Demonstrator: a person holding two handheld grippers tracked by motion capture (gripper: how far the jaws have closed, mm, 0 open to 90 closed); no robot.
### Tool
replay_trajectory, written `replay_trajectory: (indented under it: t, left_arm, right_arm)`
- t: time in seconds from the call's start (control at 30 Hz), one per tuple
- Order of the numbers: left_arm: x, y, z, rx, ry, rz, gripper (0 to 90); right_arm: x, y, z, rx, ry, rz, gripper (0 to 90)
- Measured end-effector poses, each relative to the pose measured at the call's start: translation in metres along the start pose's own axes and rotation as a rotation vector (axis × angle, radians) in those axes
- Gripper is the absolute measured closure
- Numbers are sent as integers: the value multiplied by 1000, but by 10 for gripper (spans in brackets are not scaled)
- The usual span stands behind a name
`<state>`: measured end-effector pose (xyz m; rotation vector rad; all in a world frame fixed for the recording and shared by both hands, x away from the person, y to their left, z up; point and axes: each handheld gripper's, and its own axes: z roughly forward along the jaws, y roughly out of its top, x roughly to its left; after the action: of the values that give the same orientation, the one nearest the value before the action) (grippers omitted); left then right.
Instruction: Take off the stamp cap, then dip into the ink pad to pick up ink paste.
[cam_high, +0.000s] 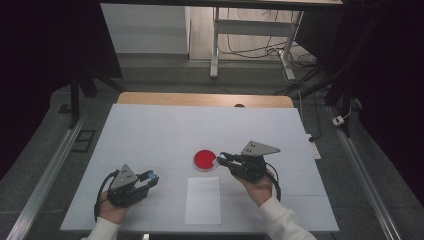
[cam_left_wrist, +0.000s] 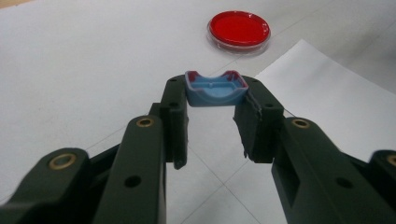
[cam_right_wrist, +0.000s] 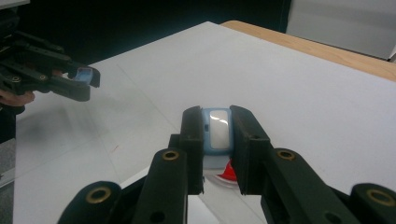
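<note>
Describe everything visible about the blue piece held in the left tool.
The blue piece is a small, shallow, tray-like part of light blue plastic, with a raised rim smeared red along its curved far edge and corners. It sits level between the tips of the left tool, clamped on both sides and clear of the white table cover. The red dish lies farther off, apart from it.

Black grippers (cam_high: 150, 178) (cam_high: 220, 159), brass screws, grey three-cornered plates, black cables; sleeves seemingly white.

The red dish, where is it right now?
In the high view the red dish sits mid-table, just left of the right gripper and beyond the white paper sheet.
</note>
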<state>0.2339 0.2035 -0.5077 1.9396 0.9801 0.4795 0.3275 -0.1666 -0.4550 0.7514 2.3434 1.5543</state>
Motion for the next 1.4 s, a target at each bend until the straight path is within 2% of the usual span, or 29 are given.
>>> replay_trajectory:
  t: [0.3, 0.53, 0.63, 0.83, 1.03, 1.4]
  left_arm:
    - [0, -1, -1, -1, 0, -1, 646]
    - [1, -1, -1, 0, 3, -3, 647]
    - [1, -2, -1, 1, 4, -3, 647]
    - [2, -1, 0, 2, 0, -5, 647]
    - [2, -1, 0, -5, 0, -17, 646]
    - [1, -1, 0, -4, -1, -6, 647]
  right_arm:
    - [-7, 7, 13, 31, 10, 7, 747]
    - [-7, 12, 23, 48, 5, -13, 747]
    - [-7, 15, 28, 62, 22, -19, 747]
    - [-7, 19, 37, 74, 5, -50, 747]
    - [-10, 19, 46, 83, 2, -49, 747]
    - [-17, 15, 70, 160, -18, -68, 747]
